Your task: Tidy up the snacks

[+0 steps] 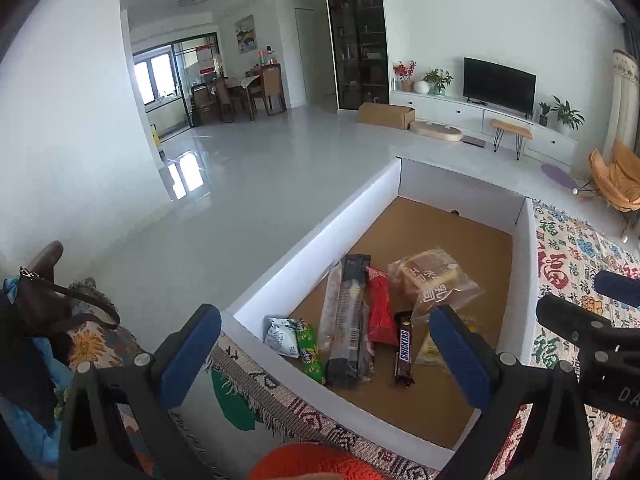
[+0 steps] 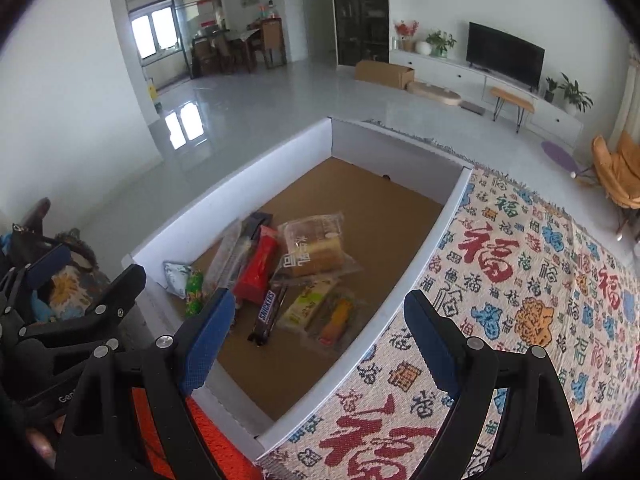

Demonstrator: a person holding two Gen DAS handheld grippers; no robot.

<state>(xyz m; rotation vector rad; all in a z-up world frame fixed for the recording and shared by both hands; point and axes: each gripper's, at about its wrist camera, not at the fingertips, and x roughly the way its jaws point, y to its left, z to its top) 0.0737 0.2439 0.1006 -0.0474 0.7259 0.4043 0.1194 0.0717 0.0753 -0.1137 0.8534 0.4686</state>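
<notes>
Cardboard-floored white box [image 2: 424,240] ahead of both tongs already holds the snacks: the Snickers bar [image 2: 267,317], red packet [image 2: 258,268] and bread bag [image 2: 316,250] lie loosely bunched. Both left gripper [image 1: 328,350] and right gripper [image 2: 320,338] hover spread and empty. Collecting looks done; neat arranging seems left.

White walls [image 1: 460,8] and a glossy pale floor [image 1: 248,168] fill the room. At upper left, a dining table [image 1: 240,86] stands by bright windows [image 1: 154,76]. At upper right, a television [image 1: 499,84] sits on a low white cabinet [image 1: 448,106]; a tall dark cabinet [image 1: 358,36] stands centre.
</notes>
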